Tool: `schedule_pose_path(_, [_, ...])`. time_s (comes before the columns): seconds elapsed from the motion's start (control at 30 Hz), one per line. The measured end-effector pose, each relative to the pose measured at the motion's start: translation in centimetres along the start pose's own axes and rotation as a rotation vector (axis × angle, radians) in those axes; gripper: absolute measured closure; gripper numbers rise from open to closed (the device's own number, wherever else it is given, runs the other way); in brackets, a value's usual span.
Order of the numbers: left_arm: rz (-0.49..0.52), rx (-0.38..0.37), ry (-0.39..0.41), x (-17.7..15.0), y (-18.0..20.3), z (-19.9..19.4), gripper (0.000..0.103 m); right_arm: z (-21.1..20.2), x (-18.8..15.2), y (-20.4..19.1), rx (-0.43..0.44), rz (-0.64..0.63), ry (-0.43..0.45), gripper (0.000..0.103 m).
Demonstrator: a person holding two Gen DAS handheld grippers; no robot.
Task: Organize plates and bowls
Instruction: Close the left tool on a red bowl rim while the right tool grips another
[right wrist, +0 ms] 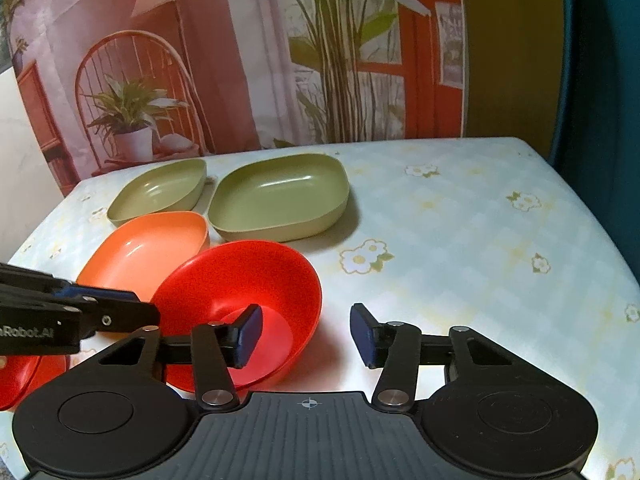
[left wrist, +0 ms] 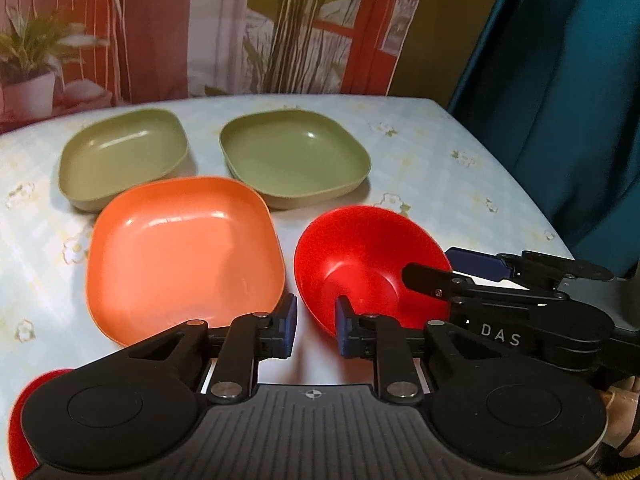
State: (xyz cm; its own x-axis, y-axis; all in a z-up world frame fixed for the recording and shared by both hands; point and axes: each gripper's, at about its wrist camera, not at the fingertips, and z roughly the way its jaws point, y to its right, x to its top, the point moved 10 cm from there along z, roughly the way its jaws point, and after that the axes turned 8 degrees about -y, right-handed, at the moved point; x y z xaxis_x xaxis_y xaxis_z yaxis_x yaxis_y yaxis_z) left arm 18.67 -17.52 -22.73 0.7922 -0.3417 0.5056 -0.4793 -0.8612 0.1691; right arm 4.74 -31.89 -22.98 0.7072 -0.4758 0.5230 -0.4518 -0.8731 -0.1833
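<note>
So the red bowl [left wrist: 360, 256] sits tilted on the tabletop [right wrist: 460, 232], just right of the orange plate [left wrist: 180, 256], with two green plates [left wrist: 294, 156] behind. Left gripper [left wrist: 316, 322] has its jaws astride the bowl's near rim, a gap showing. Right gripper [right wrist: 306, 334] has spread jaws around the bowl's right rim, not gripping.

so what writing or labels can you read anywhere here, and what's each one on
"DAS": on the black body of the right gripper, seen in the left wrist view.
"Robot.AI", its start cut off at the picture's edge: on the side of the left gripper, seen in the right wrist view.
Nothing readable on the dishes or tablecloth.
</note>
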Motion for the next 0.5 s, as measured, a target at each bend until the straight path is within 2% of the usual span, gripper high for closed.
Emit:
schedule_pose_path(0.2, [-0.001,-0.007,-0.016,0.2,0.1,0.9,0.083,0.5,-0.2,0.1,0.01,0.008,-0.019,0.063])
schedule_pose_path(0.43, [0.015,-0.018,-0.023,0.2,0.5,1.3,0.084,0.9,-0.4,0.0,0.024,0.02,-0.038,0.081])
schedule_pose_path(0.5, [0.019,-0.02,-0.022,0.2,0.5,1.3,0.084,0.8,-0.4,-0.1,0.024,0.025,-0.041,0.083])
